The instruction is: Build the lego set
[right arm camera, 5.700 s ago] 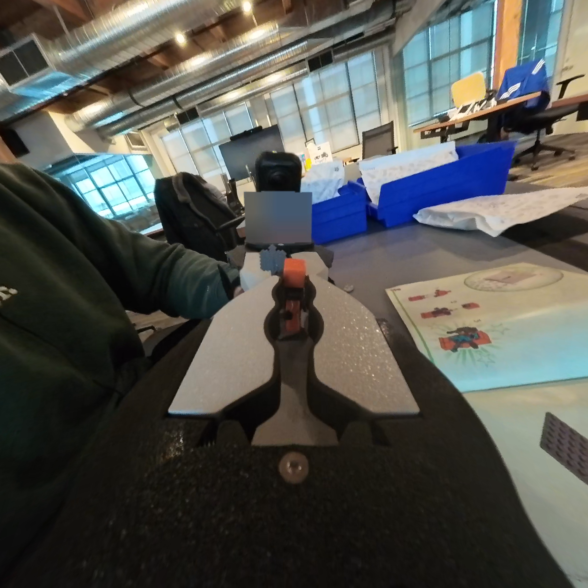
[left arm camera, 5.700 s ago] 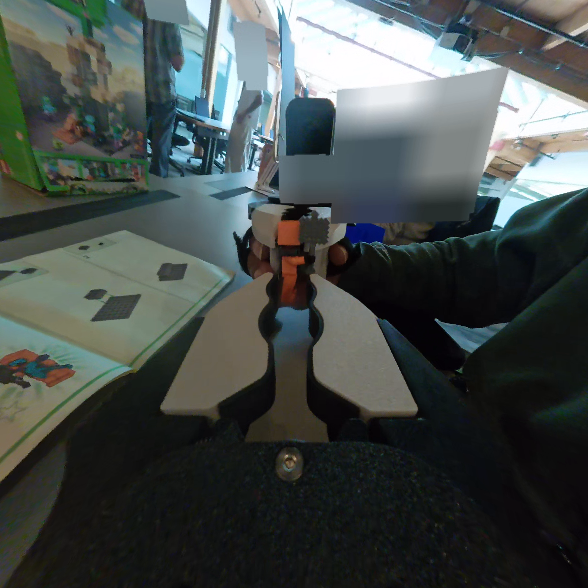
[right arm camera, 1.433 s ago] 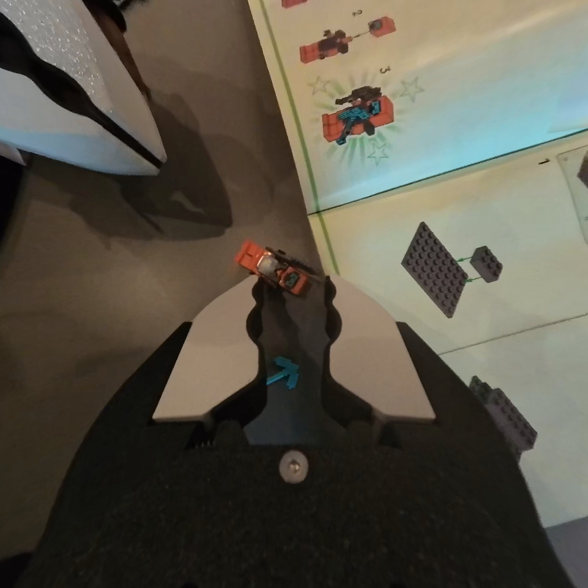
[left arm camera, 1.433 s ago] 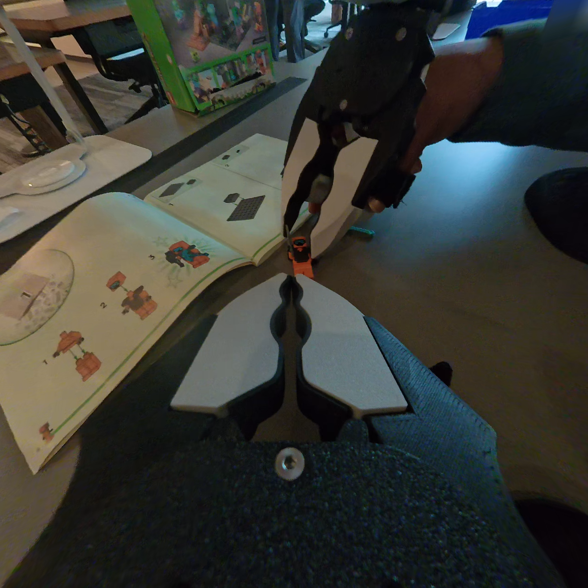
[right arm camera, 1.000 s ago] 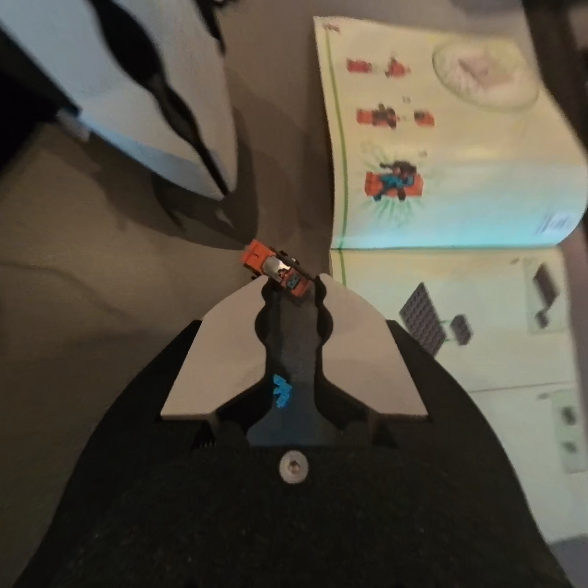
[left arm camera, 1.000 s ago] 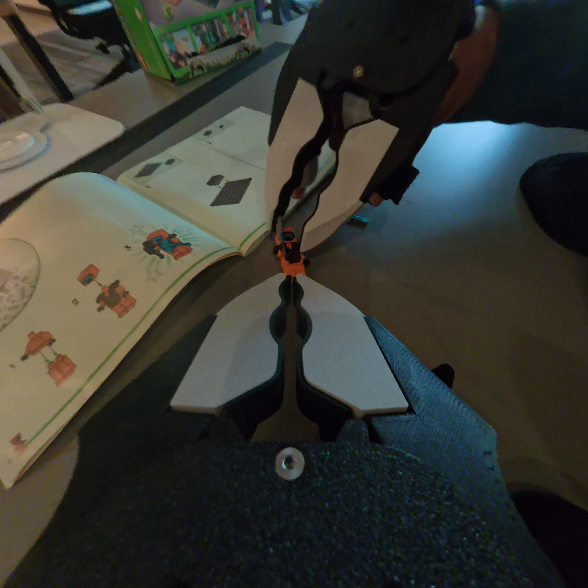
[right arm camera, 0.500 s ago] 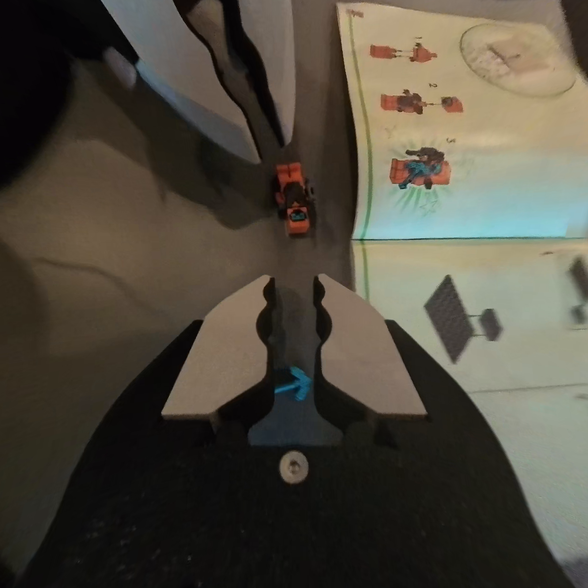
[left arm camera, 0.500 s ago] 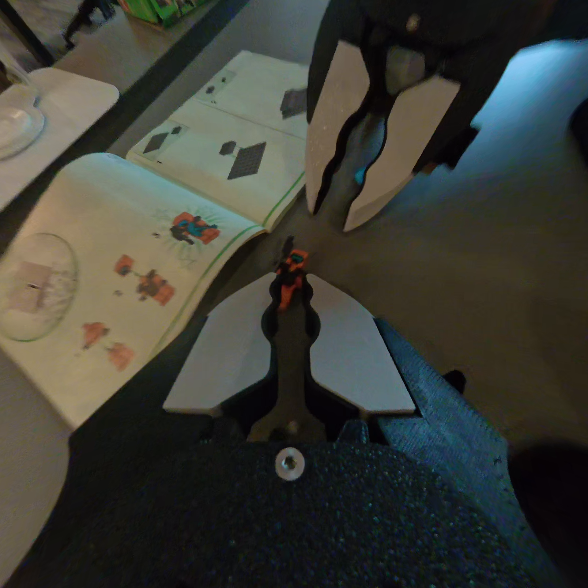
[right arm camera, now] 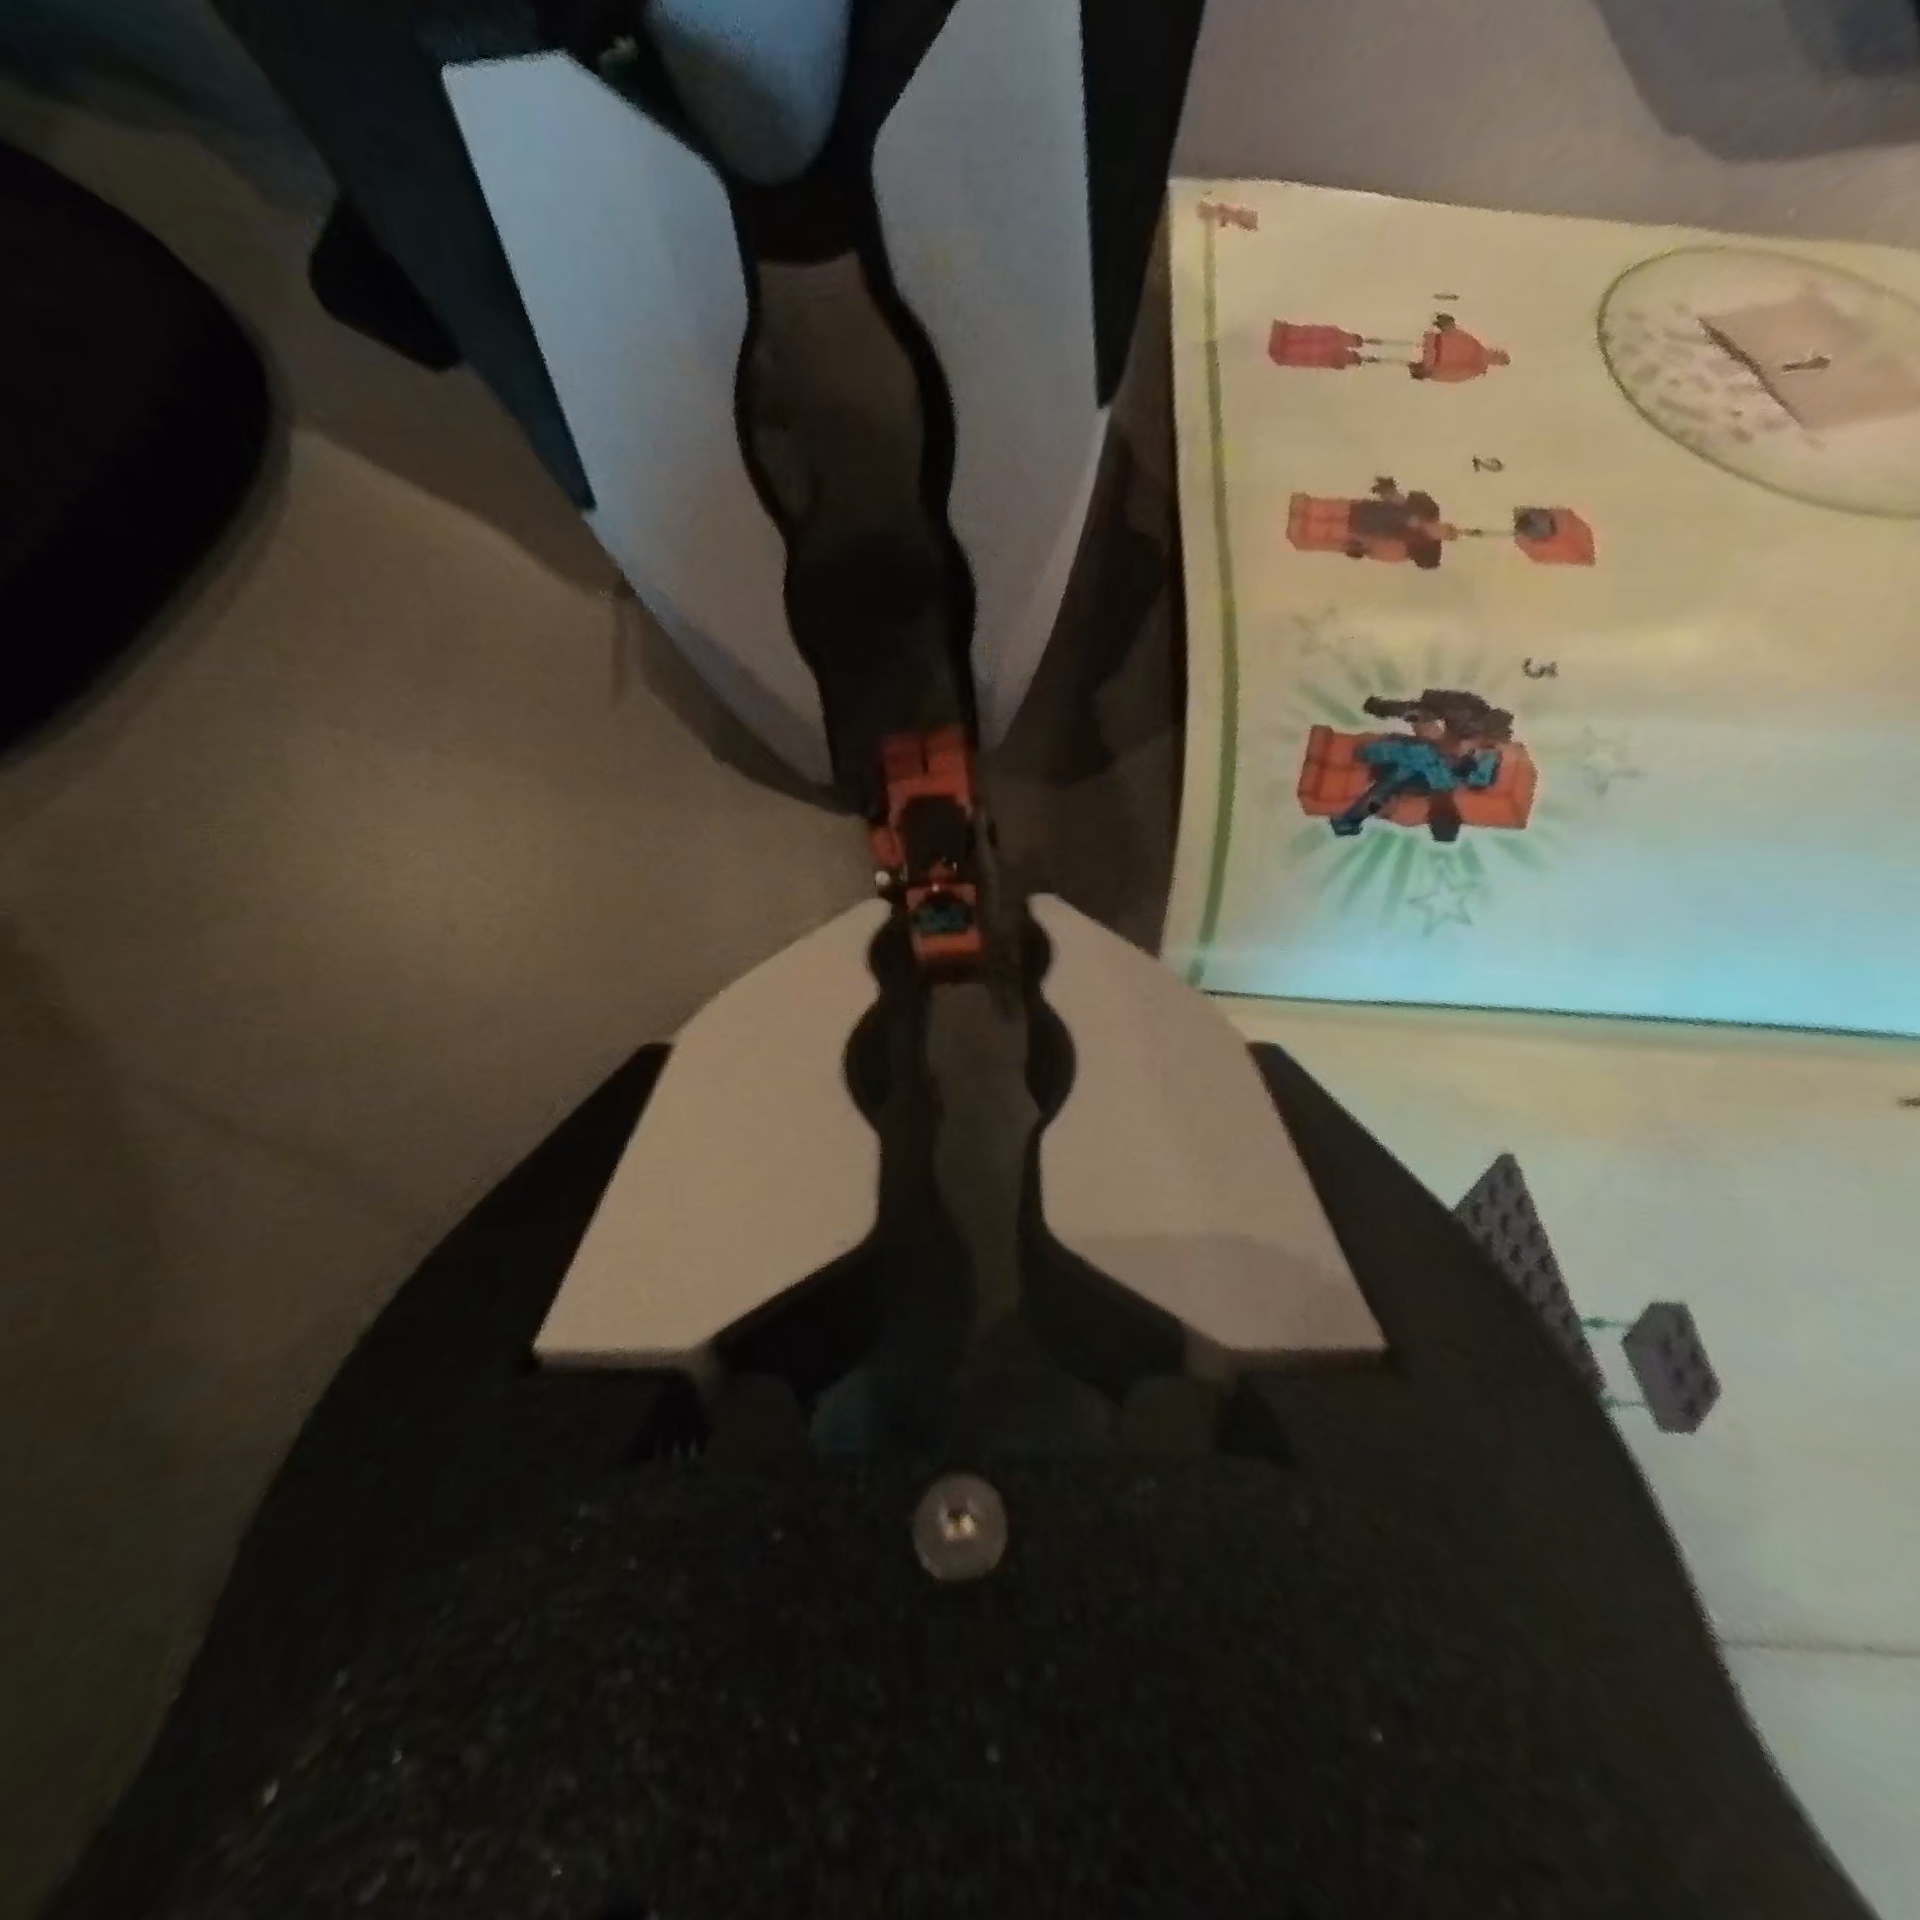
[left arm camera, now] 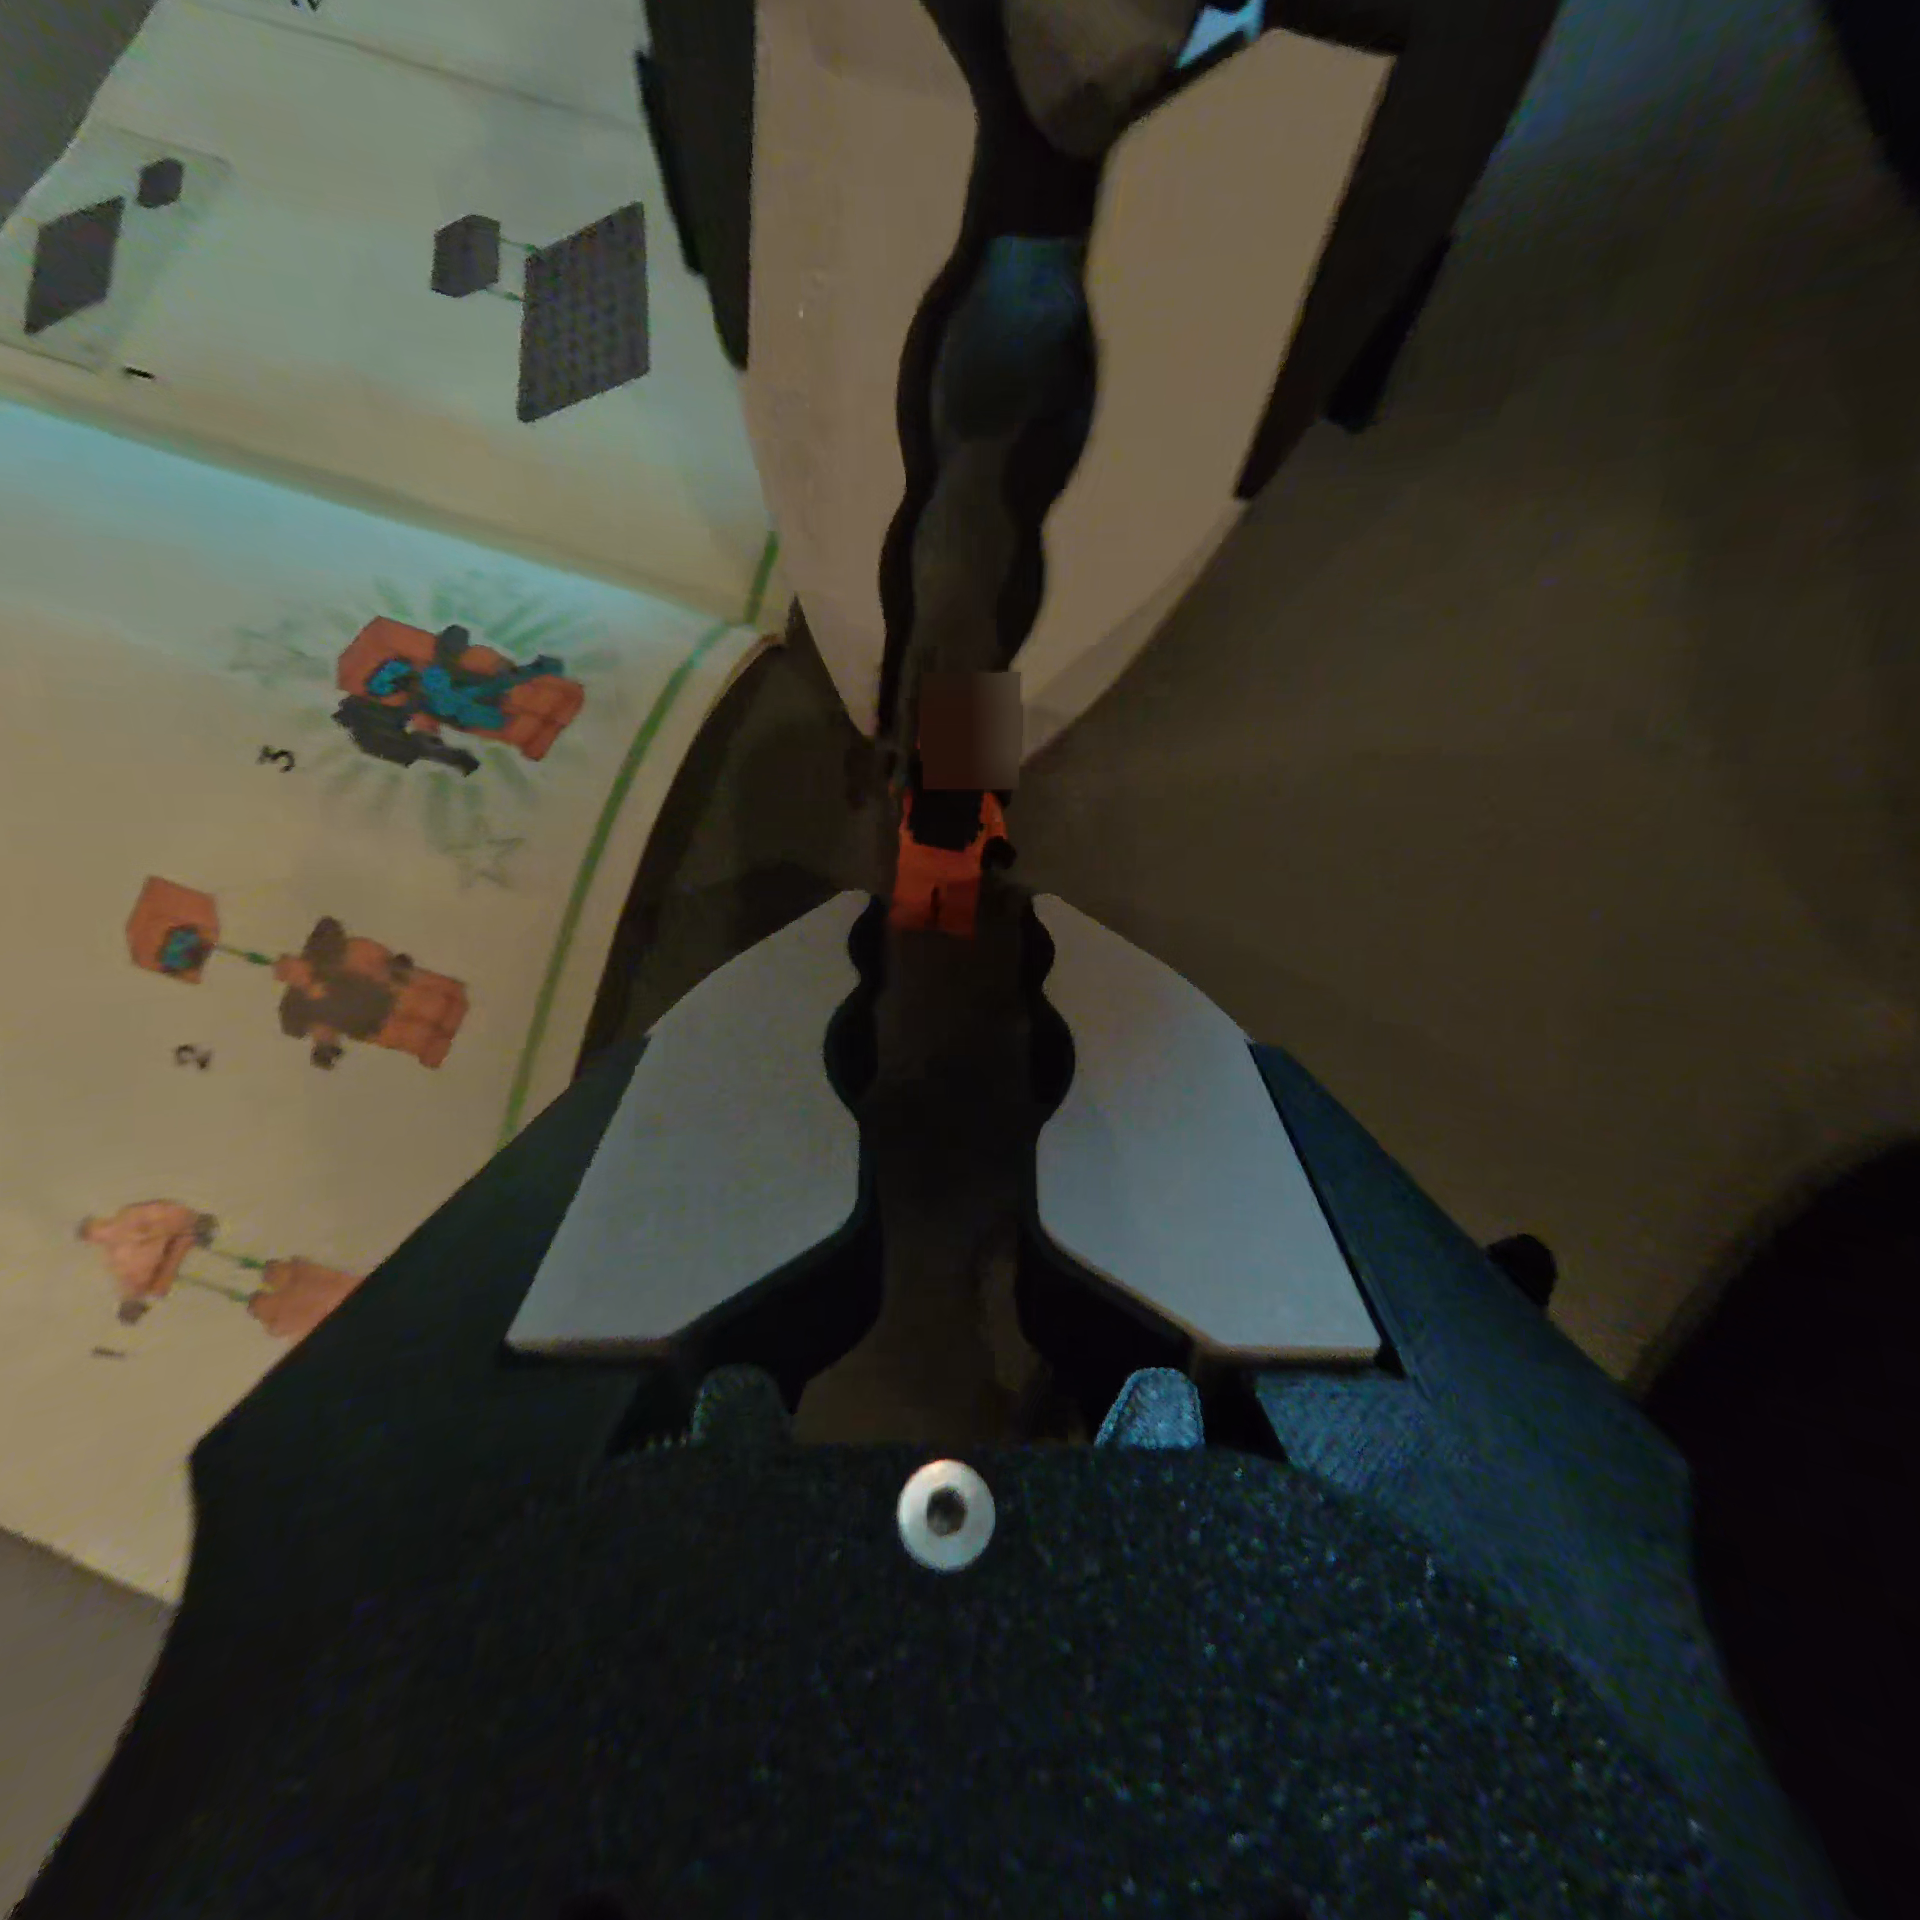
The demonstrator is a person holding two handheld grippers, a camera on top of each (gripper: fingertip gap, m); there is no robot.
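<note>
A small orange and black lego figure (left arm camera: 940, 878) lies on the grey table between the two grippers. My left gripper (left arm camera: 953, 916) is open, with its tips on either side of the figure's orange legs. My right gripper (right arm camera: 956, 914) is open too, and its tips straddle the figure's orange head end (right arm camera: 940, 831). The two grippers face each other tip to tip, and each shows at the top of the other's view. I see a small gap between the fingers and the figure on both sides.
The open instruction booklet (left arm camera: 312, 727) lies just left of the figure, on the right in the right wrist view (right arm camera: 1558, 644). A dark rounded shape (left arm camera: 1808, 1403) sits at the table's right.
My left jaws have opened from shut on the figure to a wide gap. Both grippers have closed in on the figure, and the right gripper's tips now straddle its head.
</note>
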